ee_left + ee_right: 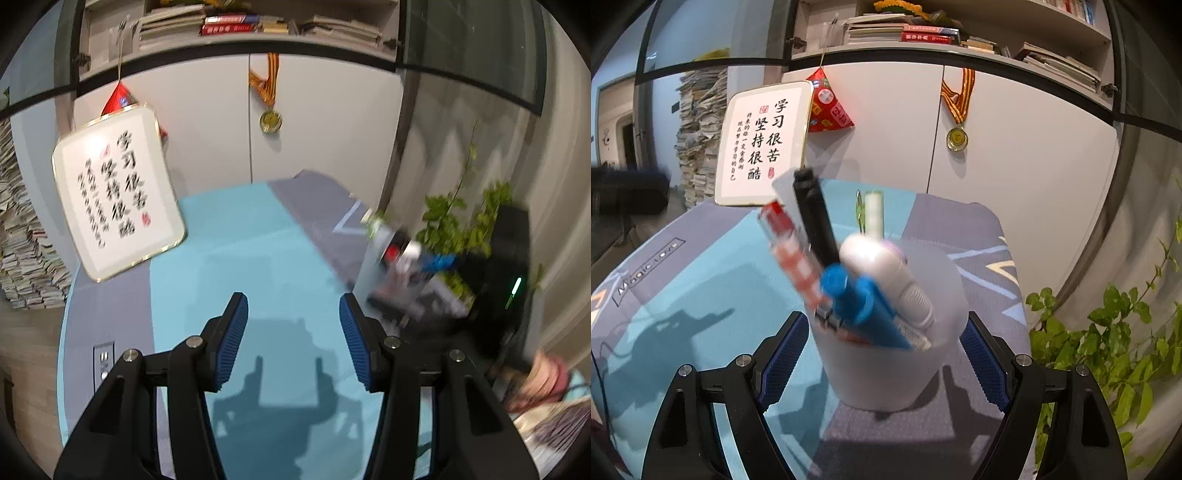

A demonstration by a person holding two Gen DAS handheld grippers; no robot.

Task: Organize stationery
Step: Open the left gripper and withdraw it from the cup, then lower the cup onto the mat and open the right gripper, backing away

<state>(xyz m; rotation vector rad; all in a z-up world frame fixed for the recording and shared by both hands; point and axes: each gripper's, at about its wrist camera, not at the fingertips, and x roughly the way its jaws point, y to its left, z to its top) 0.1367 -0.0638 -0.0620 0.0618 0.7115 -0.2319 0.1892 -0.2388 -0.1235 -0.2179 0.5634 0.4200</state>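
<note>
While the frosted pen cup (886, 354) sits between the right gripper (882, 354) pads on the near right part of the desk mat (701, 295), the jaws look spread with a sliver of gap each side, so it's probably not being squeezed. The cup is stuffed: black marker (812, 218), red-and-white pen (790, 251), blue pen (857, 299) and a fat white thing all leaning left. The left gripper (293, 332) is halfway open with nothing in it, hovering over bare teal mat left of the cup. Risk as I see it: that cup is top-heavy, so if a pad clips the rim, it could tip and dump everything. The plant (1108, 339) on the right is close enough to snag too.
</note>
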